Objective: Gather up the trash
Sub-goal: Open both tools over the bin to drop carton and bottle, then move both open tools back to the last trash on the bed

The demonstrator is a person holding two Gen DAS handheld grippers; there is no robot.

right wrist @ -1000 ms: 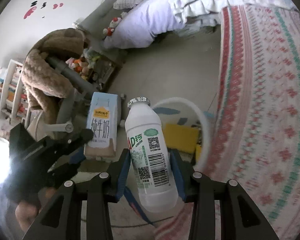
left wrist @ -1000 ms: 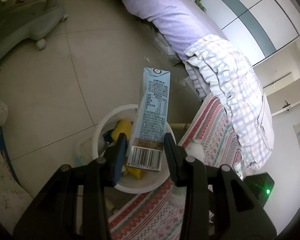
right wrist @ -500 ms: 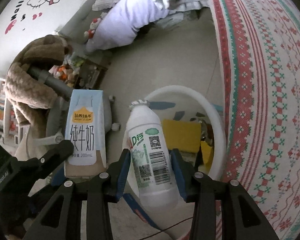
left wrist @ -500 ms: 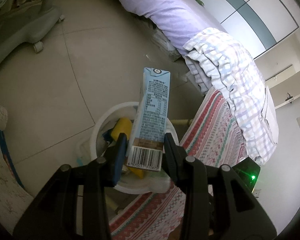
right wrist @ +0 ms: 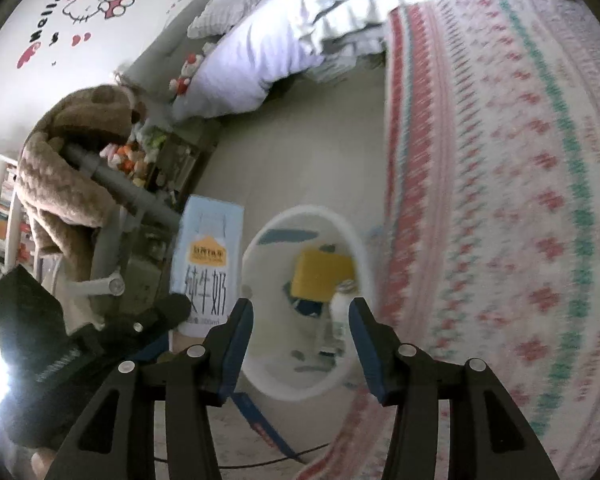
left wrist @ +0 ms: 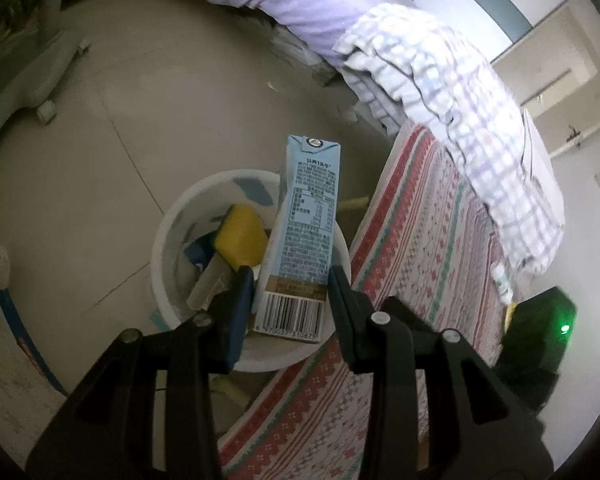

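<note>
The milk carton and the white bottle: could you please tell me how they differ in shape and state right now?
The milk carton is a blue box; the bottle is white and rounded, though blurred. The carton is clamped in the left gripper above the bin; the bottle is free, inside the bin, below the open right gripper. The carton stands sharp; the bottle looks smeared, perhaps falling. Both are drink containers.

upright blue milk carton (left wrist: 306, 232) over white bin (left wrist: 168, 240)
</note>
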